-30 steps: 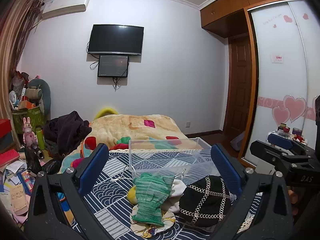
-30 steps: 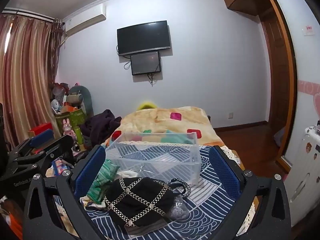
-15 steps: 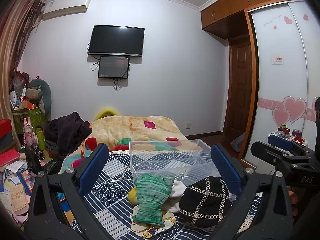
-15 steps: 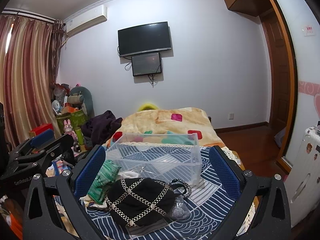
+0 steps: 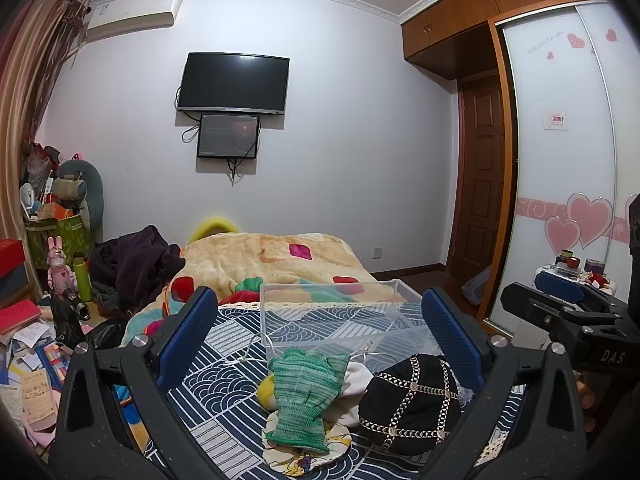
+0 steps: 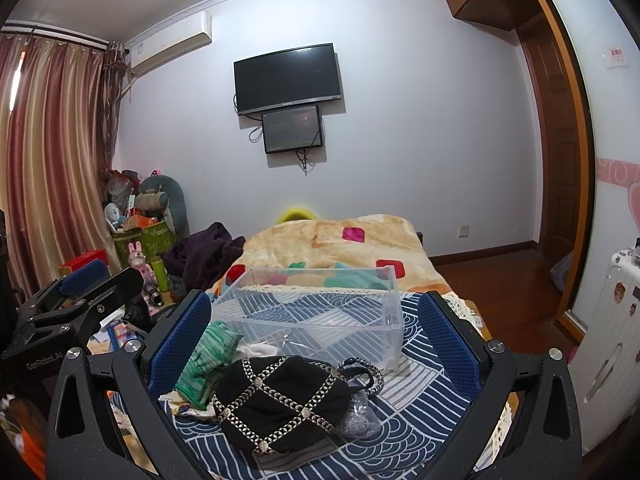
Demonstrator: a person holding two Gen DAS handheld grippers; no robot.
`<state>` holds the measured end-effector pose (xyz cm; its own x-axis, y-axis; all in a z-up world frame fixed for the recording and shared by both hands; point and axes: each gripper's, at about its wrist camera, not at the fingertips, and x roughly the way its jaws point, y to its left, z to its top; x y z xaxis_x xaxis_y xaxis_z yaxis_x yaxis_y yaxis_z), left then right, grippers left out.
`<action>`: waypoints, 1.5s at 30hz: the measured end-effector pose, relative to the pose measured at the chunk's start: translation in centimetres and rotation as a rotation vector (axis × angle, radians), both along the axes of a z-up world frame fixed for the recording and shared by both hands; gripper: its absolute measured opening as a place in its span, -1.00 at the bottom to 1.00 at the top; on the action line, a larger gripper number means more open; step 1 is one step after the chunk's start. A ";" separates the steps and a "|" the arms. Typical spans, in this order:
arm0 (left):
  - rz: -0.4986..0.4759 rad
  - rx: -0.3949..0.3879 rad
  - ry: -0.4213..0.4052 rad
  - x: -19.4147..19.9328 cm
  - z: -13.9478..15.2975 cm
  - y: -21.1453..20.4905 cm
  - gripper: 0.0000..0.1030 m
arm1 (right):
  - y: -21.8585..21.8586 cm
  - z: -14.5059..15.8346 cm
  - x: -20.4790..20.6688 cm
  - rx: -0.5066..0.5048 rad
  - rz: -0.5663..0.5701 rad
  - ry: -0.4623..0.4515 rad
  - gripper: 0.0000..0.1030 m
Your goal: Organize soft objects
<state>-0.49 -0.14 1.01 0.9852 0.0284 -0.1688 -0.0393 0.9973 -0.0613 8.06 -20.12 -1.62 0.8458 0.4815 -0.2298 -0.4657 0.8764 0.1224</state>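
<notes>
A green knitted glove [image 5: 306,394] lies on a small heap of white and yellow cloths on a blue patterned table cover. Beside it on the right sits a black hat with a chain pattern [image 5: 410,402]. Both also show in the right wrist view, the glove [image 6: 208,356] left of the hat [image 6: 286,402]. A clear plastic box [image 5: 344,314] stands empty behind them, also in the right wrist view [image 6: 320,312]. My left gripper [image 5: 320,324] is open and empty, above and before the heap. My right gripper [image 6: 316,332] is open and empty, over the hat.
A bed with an orange blanket [image 5: 272,258] lies behind the table. Dark clothes [image 5: 136,260] are piled at its left. Cluttered boxes and toys [image 5: 56,240] fill the left floor. A wardrobe with sliding doors [image 5: 560,160] stands at the right. A white suitcase [image 6: 612,340] is at the far right.
Both views have shifted slightly, as the grippers tilt a little. Both grippers stay open and nothing on the table has moved.
</notes>
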 end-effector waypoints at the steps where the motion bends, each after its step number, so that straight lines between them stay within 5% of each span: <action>1: 0.001 0.000 0.000 0.0 0.0 0.0 1.00 | 0.0 0.0 0.0 0.002 0.000 0.000 1.00; 36: 0.000 -0.006 -0.004 -0.2 0.0 -0.1 1.00 | 0.0 -0.7 0.5 0.004 -0.004 0.015 1.00; 45: -0.006 0.006 0.072 1.1 -1.6 0.4 1.00 | 0.0 -1.2 0.8 -0.021 -0.004 0.039 1.00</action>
